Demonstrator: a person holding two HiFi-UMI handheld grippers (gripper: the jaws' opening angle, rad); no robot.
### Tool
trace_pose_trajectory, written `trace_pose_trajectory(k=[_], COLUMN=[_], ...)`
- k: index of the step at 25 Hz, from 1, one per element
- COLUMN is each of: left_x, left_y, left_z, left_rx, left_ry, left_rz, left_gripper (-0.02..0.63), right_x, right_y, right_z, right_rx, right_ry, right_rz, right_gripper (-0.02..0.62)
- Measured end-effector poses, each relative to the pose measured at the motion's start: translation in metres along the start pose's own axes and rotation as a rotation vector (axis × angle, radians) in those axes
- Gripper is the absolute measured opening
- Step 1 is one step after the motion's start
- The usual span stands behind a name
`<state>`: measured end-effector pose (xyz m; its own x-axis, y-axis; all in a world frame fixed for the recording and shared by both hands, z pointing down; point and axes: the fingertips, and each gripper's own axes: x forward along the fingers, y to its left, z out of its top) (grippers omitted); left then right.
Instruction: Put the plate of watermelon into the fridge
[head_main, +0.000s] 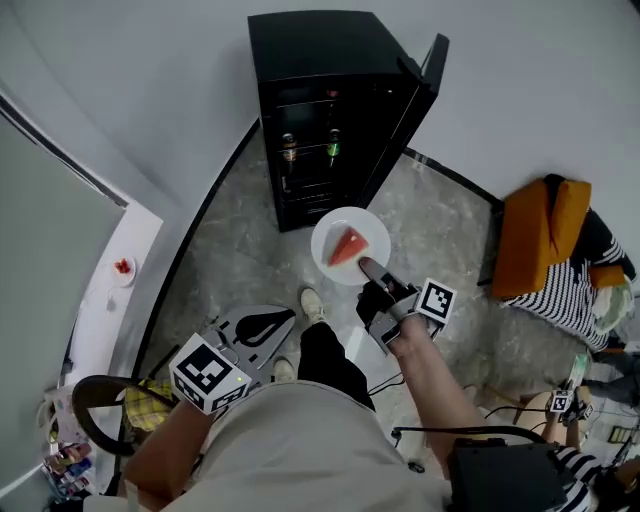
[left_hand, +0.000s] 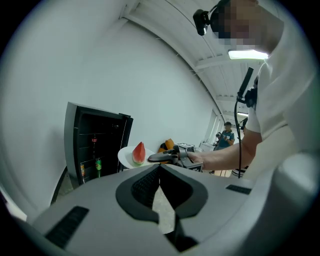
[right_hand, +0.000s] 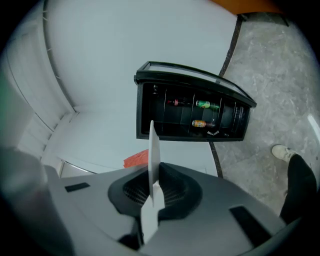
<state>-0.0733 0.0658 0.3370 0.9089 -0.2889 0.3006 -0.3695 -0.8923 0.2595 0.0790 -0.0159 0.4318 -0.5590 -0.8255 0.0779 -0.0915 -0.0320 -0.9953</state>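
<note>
right gripper (head_main: 366, 270) (right_hand: 152, 192): my jaws are almost together, clamped on the near rim of the white plate (head_main: 330, 228) (right_hand: 154, 145), with a pad pressing each face.
plate: round and thin. It sticks straight out ahead of my right jaws, edge-on in the right gripper view, and is held in the air above the floor. From my left gripper it is up ahead (left_hand: 125, 157).
watermelon slice (head_main: 347, 246) (right_hand: 136, 159) (left_hand: 138, 153): one red wedge with a green rind, sitting on the plate just past my right jaw tips.
fridge (head_main: 320, 110) (right_hand: 192, 117) (left_hand: 95, 145): small and black, ahead of my right gripper, beyond the plate. The plate is near its open front and outside it.
fridge door (head_main: 425, 90): swung open, ahead and to the right of my right gripper.
shelves: a green can (right_hand: 203, 104) and an orange can (right_hand: 199, 123) lie inside, and both are well ahead of my right jaws.
left gripper (head_main: 285, 318) (left_hand: 160, 167): jaw tips together, nothing between them. It is held low on my left, well behind the plate, and faces the fridge.
floor (head_main: 450, 230): grey stone pattern, under both grippers.
shoe (head_main: 312, 303) (right_hand: 283, 151): mine, on the floor between the two grippers.
orange cushion (head_main: 545, 230): well off to the right of my right gripper.
</note>
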Motion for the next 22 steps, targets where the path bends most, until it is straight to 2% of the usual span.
trace_pose_trajectory(k=[5, 11, 17, 22], left_x=[0.068, 0.143, 0.188, 0.212], left_y=[0.047, 0.091, 0.129, 0.154], left_z=[0.017, 0.029, 0.033, 0.034], left_rx=[0.031, 0.01, -0.038, -0.068], left_ry=[0.066, 0.128, 0.151, 0.153], left_rz=[-0.007, -0.05, -0.052, -0.034], left_gripper=[0.011, 0.011, 0.011, 0.011], right_x=[0.065, 0.129, 0.182, 0.226], right_y=[-0.022, -0.048, -0.077, -0.105], right_z=[0.054, 0.103, 0.139, 0.175], right_rx=[-0.014, 0.024, 0.06, 0.051], right_ry=[0.053, 0.094, 0.133, 0.126], right_rz=[0.003, 0.003, 0.007, 0.0], right_gripper=[0.029, 0.029, 0.029, 0.029])
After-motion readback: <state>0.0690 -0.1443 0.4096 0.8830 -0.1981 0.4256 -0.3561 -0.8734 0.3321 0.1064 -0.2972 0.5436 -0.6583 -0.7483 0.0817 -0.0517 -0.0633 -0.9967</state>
